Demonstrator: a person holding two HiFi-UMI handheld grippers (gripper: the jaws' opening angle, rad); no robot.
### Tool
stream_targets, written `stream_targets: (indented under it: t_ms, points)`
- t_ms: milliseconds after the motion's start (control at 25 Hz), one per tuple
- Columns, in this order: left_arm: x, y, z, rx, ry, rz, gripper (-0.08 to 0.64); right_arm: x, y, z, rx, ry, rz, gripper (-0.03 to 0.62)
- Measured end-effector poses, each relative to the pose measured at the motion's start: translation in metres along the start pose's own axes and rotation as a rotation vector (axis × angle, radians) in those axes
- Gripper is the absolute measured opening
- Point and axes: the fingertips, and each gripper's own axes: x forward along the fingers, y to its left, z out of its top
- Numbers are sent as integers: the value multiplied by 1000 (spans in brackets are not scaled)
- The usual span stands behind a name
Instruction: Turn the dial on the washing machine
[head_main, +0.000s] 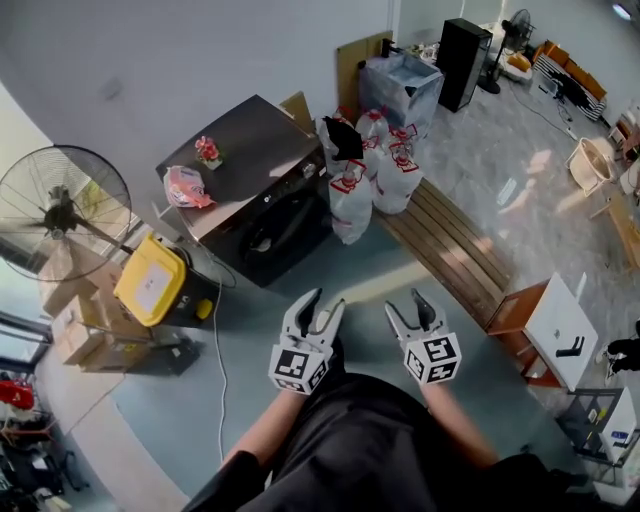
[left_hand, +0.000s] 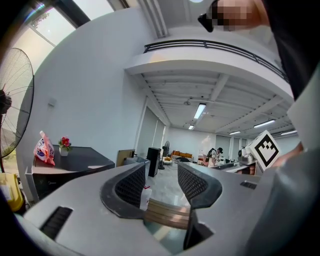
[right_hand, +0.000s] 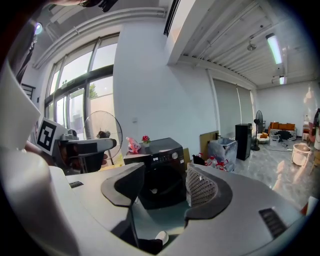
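Observation:
A dark front-loading washing machine (head_main: 262, 200) stands against the far wall, some way ahead of both grippers. In the right gripper view the washing machine (right_hand: 161, 172) shows between the jaws, with a small round dial (right_hand: 175, 155) at the right of its control strip. My left gripper (head_main: 320, 308) and right gripper (head_main: 417, 304) are held side by side near my body, both open with nothing between the jaws. The left gripper (left_hand: 161, 184) points past the machine toward the room; only the machine's top (left_hand: 75, 160) shows at its left.
On the machine's top lie a pink packet (head_main: 186, 186) and a small flower pot (head_main: 208, 151). White bags (head_main: 372, 170) stand to its right, beside a wooden bench (head_main: 450, 248). A yellow bin (head_main: 152, 280), a standing fan (head_main: 60, 212) and cardboard boxes (head_main: 85, 325) are at the left.

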Motion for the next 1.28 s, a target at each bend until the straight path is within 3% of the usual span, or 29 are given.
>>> stream_targets:
  t_ms: [720, 1280]
  points:
    - [121, 178, 57, -11, 5, -9, 186, 208, -27, 80, 33, 22, -3, 235]
    - [160, 254, 68, -30, -26, -27, 186, 294, -2, 86, 37, 92, 44, 235]
